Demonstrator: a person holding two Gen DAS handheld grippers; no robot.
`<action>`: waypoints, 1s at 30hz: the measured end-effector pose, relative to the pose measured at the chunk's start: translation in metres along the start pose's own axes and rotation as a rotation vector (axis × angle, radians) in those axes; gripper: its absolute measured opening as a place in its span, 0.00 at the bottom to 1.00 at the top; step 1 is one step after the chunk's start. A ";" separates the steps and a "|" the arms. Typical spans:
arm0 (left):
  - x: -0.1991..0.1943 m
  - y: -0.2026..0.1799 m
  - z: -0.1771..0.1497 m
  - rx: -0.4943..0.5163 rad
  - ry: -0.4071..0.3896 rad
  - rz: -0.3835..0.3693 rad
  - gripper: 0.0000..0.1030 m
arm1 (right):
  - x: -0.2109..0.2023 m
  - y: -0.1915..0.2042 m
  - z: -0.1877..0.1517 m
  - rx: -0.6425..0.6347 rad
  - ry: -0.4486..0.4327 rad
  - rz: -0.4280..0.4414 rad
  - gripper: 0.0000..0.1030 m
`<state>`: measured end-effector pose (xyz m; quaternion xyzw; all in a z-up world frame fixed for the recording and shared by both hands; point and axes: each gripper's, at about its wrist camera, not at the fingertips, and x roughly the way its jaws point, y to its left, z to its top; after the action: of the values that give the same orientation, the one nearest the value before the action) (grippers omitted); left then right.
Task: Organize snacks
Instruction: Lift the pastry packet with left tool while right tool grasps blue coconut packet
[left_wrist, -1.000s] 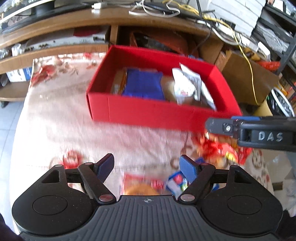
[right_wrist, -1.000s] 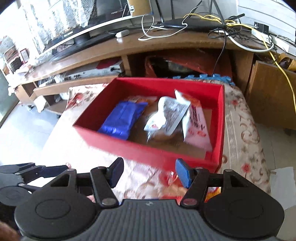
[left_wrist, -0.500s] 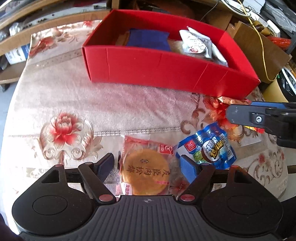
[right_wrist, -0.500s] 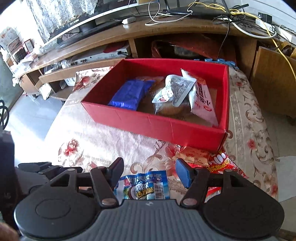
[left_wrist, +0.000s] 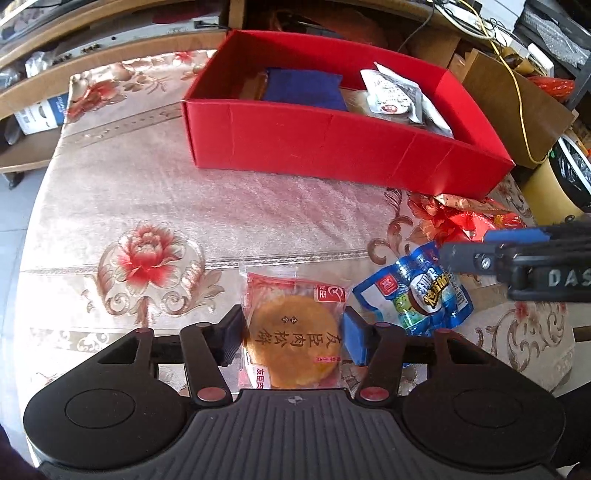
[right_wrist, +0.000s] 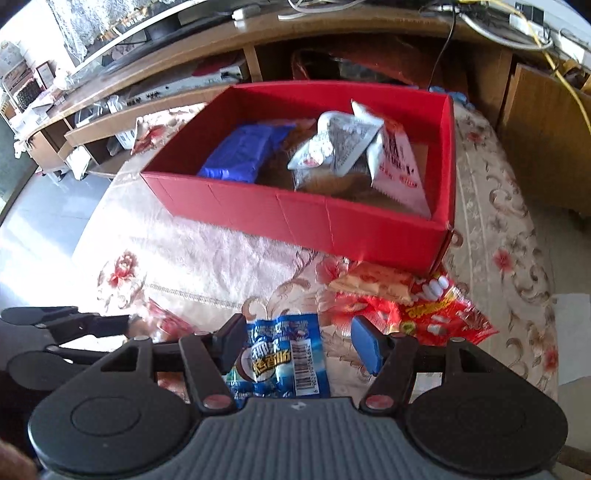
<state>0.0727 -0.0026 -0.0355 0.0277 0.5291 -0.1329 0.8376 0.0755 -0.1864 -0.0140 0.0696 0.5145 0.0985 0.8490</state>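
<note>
Closing around the round pastry packet (left_wrist: 293, 332), the left gripper (left_wrist: 293, 338) is pitched steeply down at the near table edge, and both pads are seen touching the wrapper's sides. Bare tablecloth (left_wrist: 147, 192) is left open between this spot and the red box (left_wrist: 332, 147), whose near wall stands well apart. The blue snack packet (right_wrist: 280, 358) is straddled by the right gripper (right_wrist: 293, 349); its jaws are held apart, one pad touching, the other clear.

Pastry packet (left_wrist: 293, 332) lies left of wafer packet (left_wrist: 413, 291), before box (left_wrist: 332, 147).
</note>
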 end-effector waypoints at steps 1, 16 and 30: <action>0.000 0.002 0.000 -0.004 -0.001 0.001 0.60 | 0.002 0.000 -0.001 0.003 0.009 0.005 0.66; -0.010 0.022 0.002 -0.066 -0.035 -0.022 0.61 | 0.023 0.019 -0.033 0.041 0.142 0.131 0.73; -0.008 0.028 0.001 -0.058 -0.022 -0.036 0.61 | 0.033 0.054 -0.012 -0.303 0.079 -0.017 0.72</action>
<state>0.0774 0.0253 -0.0307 -0.0076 0.5237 -0.1331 0.8414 0.0747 -0.1256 -0.0358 -0.0674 0.5272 0.1701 0.8298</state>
